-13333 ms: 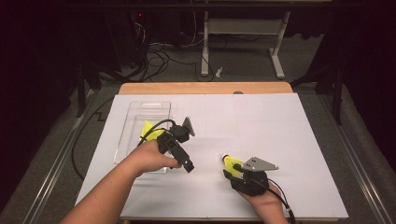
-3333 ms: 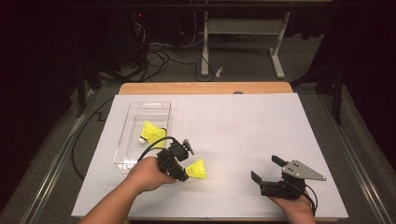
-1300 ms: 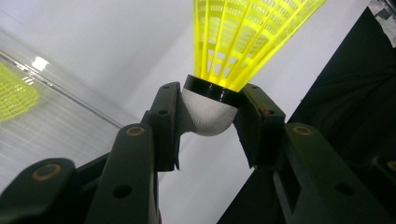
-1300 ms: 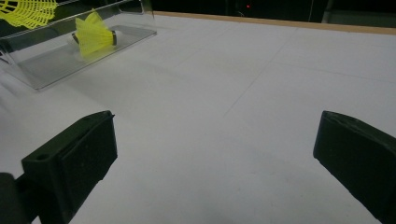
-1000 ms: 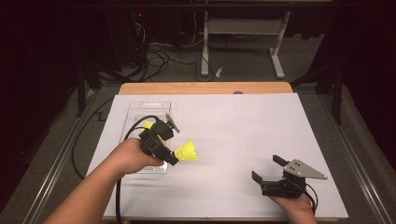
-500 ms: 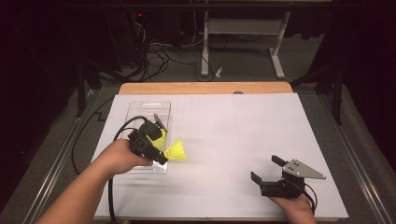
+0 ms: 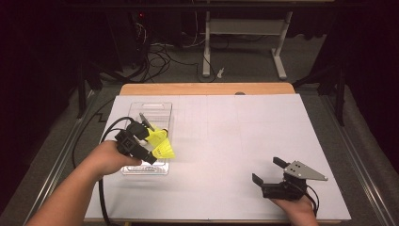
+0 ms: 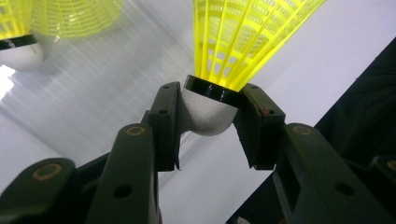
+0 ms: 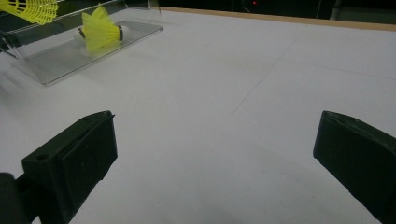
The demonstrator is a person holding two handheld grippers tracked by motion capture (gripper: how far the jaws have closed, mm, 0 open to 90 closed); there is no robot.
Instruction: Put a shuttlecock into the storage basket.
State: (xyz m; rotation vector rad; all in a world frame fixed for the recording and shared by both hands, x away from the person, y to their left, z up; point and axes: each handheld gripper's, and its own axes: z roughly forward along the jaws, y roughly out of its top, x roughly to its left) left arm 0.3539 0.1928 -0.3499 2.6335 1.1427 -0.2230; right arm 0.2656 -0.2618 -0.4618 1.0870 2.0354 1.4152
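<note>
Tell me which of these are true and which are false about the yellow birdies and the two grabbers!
1. The left gripper pinches a yellow shuttlecock by its white tip. True.
2. The right gripper holds a shuttlecock as well. False: its jaws stand wide apart over the bare white table.
3. Another shuttlecock lies in the clear tray. True.
4. The tray sits beside the right gripper. False: it is on the table's left side, by the left gripper.
</note>
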